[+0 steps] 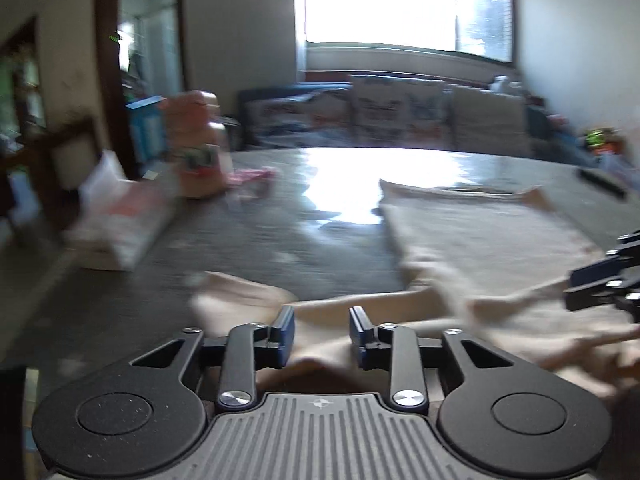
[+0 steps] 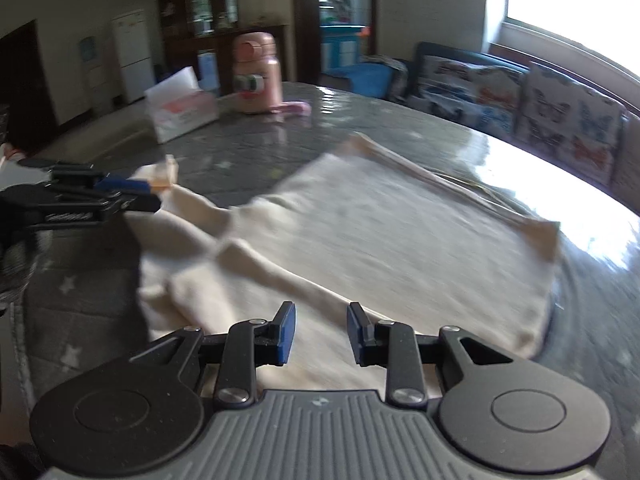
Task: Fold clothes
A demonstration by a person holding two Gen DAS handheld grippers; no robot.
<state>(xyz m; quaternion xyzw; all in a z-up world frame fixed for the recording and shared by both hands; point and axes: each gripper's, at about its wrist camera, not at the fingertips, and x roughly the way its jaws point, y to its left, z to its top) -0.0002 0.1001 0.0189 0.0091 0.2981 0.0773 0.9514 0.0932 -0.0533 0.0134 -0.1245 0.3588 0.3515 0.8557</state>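
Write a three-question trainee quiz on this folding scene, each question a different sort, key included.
1. True or false: the left gripper is shut on the garment.
2. What stands nearest the pink bottle? A) tissue box B) laptop C) kettle
3. Fill in: the right gripper hovers with jaws ____ over the garment.

Key: 1 false; 2 A; 3 open.
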